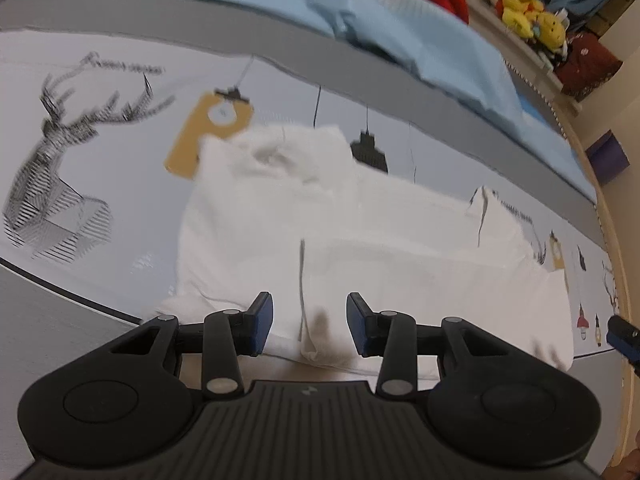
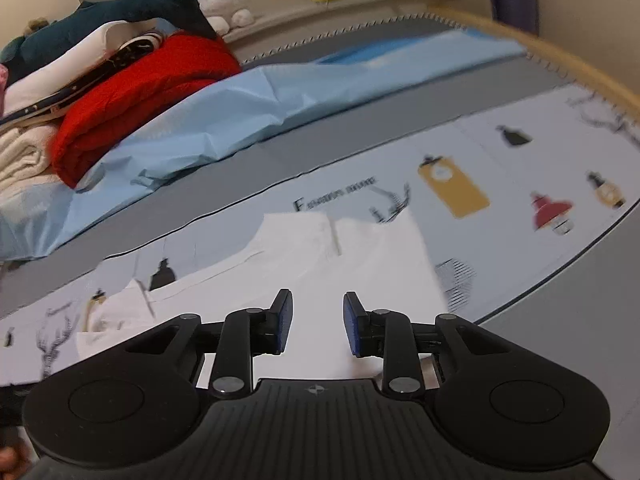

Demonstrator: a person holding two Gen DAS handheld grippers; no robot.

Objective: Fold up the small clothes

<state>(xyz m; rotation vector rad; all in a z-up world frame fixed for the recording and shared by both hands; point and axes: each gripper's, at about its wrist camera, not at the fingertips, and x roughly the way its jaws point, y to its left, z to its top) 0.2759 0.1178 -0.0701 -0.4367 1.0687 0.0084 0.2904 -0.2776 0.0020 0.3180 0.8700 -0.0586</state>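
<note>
A small white garment (image 1: 360,236) lies spread on a printed white mat (image 1: 120,152); it also shows in the right wrist view (image 2: 340,256). Part of it is folded over, with a seam running toward me. My left gripper (image 1: 310,322) is open and empty, just above the garment's near edge. My right gripper (image 2: 318,322) is open and empty, over the garment's other end. A dark tip of the right gripper (image 1: 624,338) shows at the right edge of the left wrist view.
A light blue sheet (image 2: 240,116) lies behind the mat. A red folded garment (image 2: 136,96) and a pile of other clothes (image 2: 24,148) sit at the back left. Yellow plush toys (image 1: 532,16) stand on a ledge. A wooden bed rim (image 2: 560,60) curves along the right.
</note>
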